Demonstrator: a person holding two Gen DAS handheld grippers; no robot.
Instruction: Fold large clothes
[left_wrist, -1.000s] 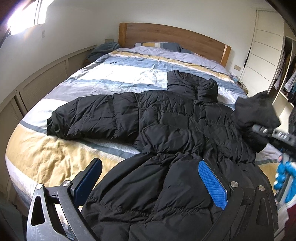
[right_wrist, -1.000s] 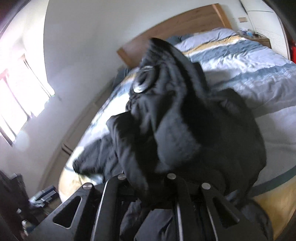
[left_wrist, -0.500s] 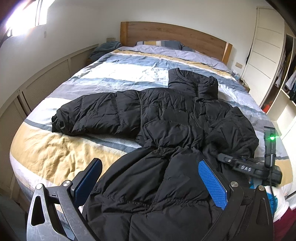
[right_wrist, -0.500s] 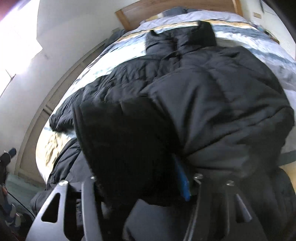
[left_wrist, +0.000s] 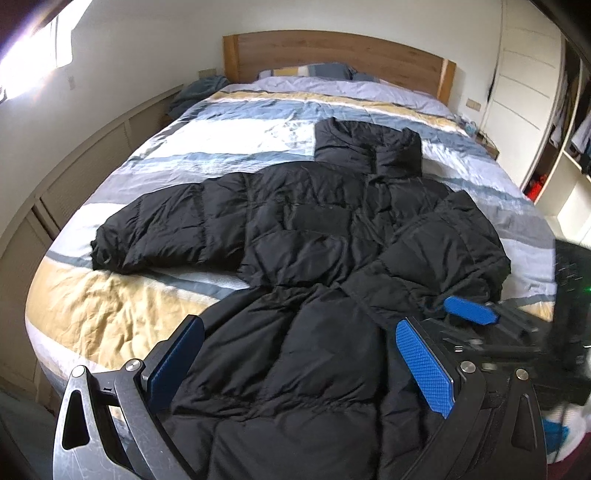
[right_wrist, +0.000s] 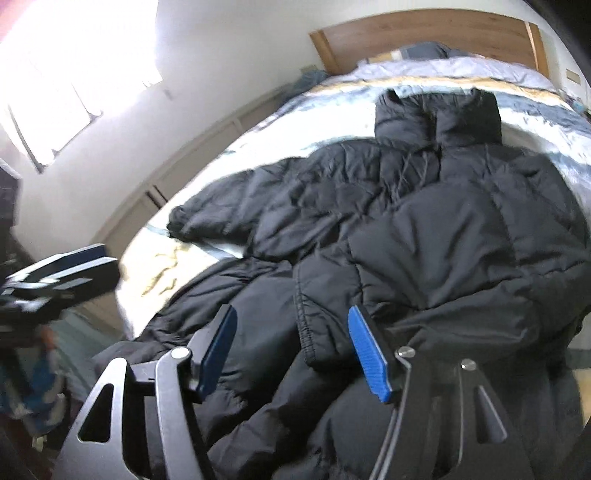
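Observation:
A black puffer jacket (left_wrist: 314, 236) lies front up on the bed, collar toward the headboard. Its left sleeve (left_wrist: 159, 229) stretches out to the left. The right sleeve (right_wrist: 461, 251) is folded across the body, and its cuff (right_wrist: 314, 332) rests between the fingers of my right gripper (right_wrist: 293, 350). Those jaws are opening and the pads do not press on the cuff. My left gripper (left_wrist: 301, 365) hangs open over the jacket's lower part with nothing gripped. One blue pad (left_wrist: 469, 309) of the right gripper shows at the jacket's right edge.
The bed (left_wrist: 110, 310) has a striped blue, white and yellow cover, a wooden headboard (left_wrist: 332, 51) and pillows. A low panelled wall (left_wrist: 74, 184) runs along the left. White wardrobe doors and open shelves (left_wrist: 535, 103) stand on the right.
The right gripper carried the raised right sleeve down across the jacket's body, then opened and let it go. The left gripper shifted a little and stayed open.

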